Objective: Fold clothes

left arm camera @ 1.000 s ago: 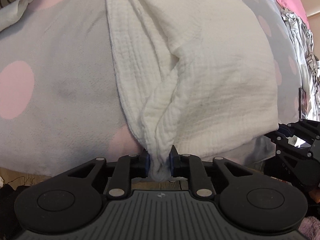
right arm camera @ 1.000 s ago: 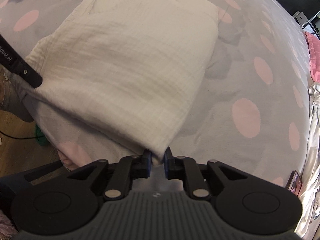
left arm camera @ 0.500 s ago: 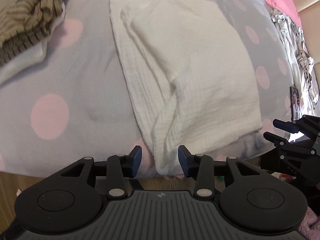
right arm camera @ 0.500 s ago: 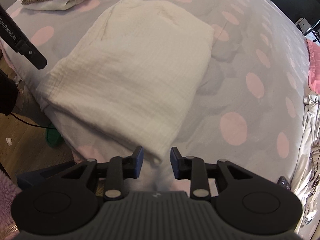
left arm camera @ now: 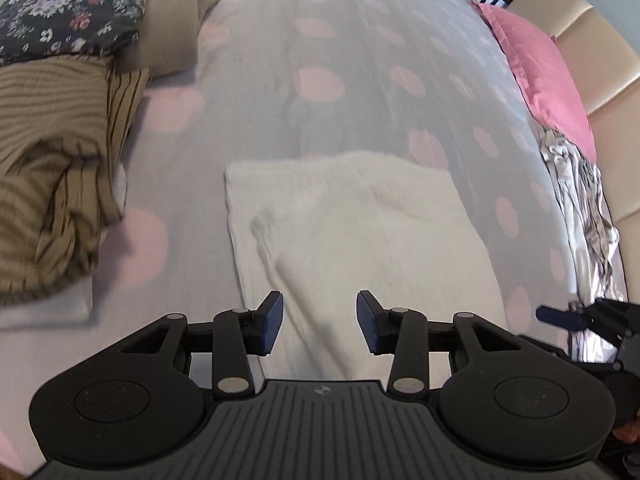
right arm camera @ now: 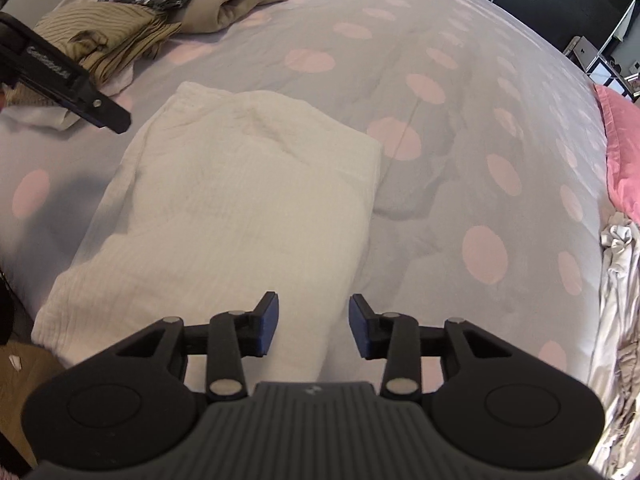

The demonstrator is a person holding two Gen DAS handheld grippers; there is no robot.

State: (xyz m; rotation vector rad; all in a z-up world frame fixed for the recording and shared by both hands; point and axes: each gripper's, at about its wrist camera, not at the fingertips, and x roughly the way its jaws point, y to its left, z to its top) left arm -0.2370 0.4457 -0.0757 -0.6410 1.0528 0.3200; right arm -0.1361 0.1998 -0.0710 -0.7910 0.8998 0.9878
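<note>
A folded white crinkled garment [left arm camera: 352, 224] lies flat on the grey bed cover with pink dots [left arm camera: 320, 80]. It also shows in the right wrist view [right arm camera: 240, 208], with its near end at the bed's edge. My left gripper [left arm camera: 319, 322] is open and empty, held above the garment's near end. My right gripper [right arm camera: 313, 326] is open and empty, above the garment's near right corner. The left gripper's body [right arm camera: 64, 76] shows at the upper left of the right wrist view, and the right gripper [left arm camera: 592, 320] at the right edge of the left wrist view.
A stack of folded clothes, brown striped [left arm camera: 52, 168], beige [left arm camera: 172, 28] and dark floral [left arm camera: 72, 8], sits at the far left of the bed. A pink pillow [left arm camera: 540, 72] and crumpled silver fabric [left arm camera: 584, 208] lie along the right side. Wooden floor [right arm camera: 20, 376] shows below the bed edge.
Both grippers let go of the white garment's near edge, opened wide, and rose away from it. The garment now lies flat on the bed.
</note>
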